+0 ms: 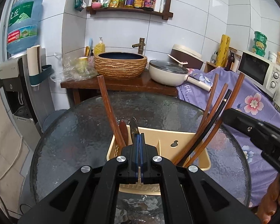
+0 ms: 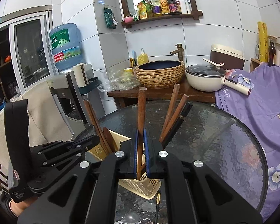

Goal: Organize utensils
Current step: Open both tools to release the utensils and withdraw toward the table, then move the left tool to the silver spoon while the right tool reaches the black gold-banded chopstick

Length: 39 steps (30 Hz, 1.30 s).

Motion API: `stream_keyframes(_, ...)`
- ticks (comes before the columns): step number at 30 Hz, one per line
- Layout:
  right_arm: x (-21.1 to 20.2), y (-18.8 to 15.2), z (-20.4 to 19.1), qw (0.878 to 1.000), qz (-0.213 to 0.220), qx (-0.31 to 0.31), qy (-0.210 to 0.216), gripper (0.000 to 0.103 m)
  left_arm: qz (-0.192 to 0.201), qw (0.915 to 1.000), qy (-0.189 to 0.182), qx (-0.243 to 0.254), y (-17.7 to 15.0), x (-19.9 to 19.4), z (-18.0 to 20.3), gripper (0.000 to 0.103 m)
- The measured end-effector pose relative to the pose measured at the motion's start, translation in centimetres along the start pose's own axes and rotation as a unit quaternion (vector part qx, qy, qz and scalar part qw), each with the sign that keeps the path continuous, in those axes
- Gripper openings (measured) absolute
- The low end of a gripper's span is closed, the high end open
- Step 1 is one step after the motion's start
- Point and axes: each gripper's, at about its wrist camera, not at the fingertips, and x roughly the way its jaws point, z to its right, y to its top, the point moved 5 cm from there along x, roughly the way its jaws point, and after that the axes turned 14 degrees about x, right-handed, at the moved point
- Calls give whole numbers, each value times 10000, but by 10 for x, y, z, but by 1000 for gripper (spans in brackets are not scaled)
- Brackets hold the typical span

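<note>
Mostly sorted: chopsticks (image 1: 205, 128) upright in caddy (image 1: 179, 141); right hand-held gripper (image 2: 141, 149) clamped on wooden chopstick (image 2: 141, 115); left hand-held gripper (image 1: 139, 149) pinching caddy divider; spoon (image 2: 129, 217) loose on bench (image 2: 224, 140) below.

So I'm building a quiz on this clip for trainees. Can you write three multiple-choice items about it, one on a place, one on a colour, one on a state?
1. Where does the cream utensil holder stand?
A. in the sink
B. on the round glass table
C. on the wall shelf

2. What colour are the pads of the right tool?
A. blue
B. red
C. white

3. What is the right tool doing?
A. hanging open over bare table
B. gripping the pot lid
C. shut on a wooden stick standing in the holder

Answers: 1 B, the holder sits on the dark glass top. 2 A, blue strips line both fingers. 3 C, the pads press the stick from both sides.
</note>
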Motion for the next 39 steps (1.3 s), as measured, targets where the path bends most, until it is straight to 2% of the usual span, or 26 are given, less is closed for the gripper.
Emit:
stream_keyframes(4,-1,0,3,10000,55,38,-5,11,31,9999,-14,138,0,-2,5,1)
stream_keyframes(5,-2,0,4,10000,76,46,-6,23,41,9998,-26,177,0,-3,7,2)
stream_keyframes(6,-4,0,5,9999,113,59,-22,47,45,9998,-48,212,-1,-4,8,4)
stream_keyframes(7,-6,0,7,9998,184,83,-40,57,54,9997,-59,245,-2,-5,10,7)
stream_keyframes(8,-9,0,7,9996,260,102,-42,60,71,9995,-51,294,-3,-6,12,14)
stream_keyframes(9,-13,-1,9,9994,332,102,-47,60,86,9994,-31,324,-5,-8,13,24)
stream_keyframes(12,-19,-6,12,9994,329,109,-3,60,174,9991,-2,399,-10,-15,17,41)
stream_keyframes(16,-29,-16,21,9991,407,128,-29,60,224,9986,-2,484,-20,-23,21,54)
stream_keyframes(17,-32,-19,23,9991,407,130,-36,60,227,9986,-6,478,-24,-25,22,60)
stream_keyframes(24,-32,-60,48,9995,-28,221,-236,67,49,9982,-248,537,-63,-31,29,90)
stream_keyframes(26,-27,-76,56,9990,-243,196,-309,68,-105,9974,-341,630,-83,-30,32,94)
stream_keyframes(33,-2,-140,86,9929,-1003,340,-545,73,-438,9915,-592,1070,-139,-21,51,96)
stream_keyframes(39,16,-168,91,9874,-1409,246,-671,77,-490,9871,-409,1467,-164,-16,66,96)
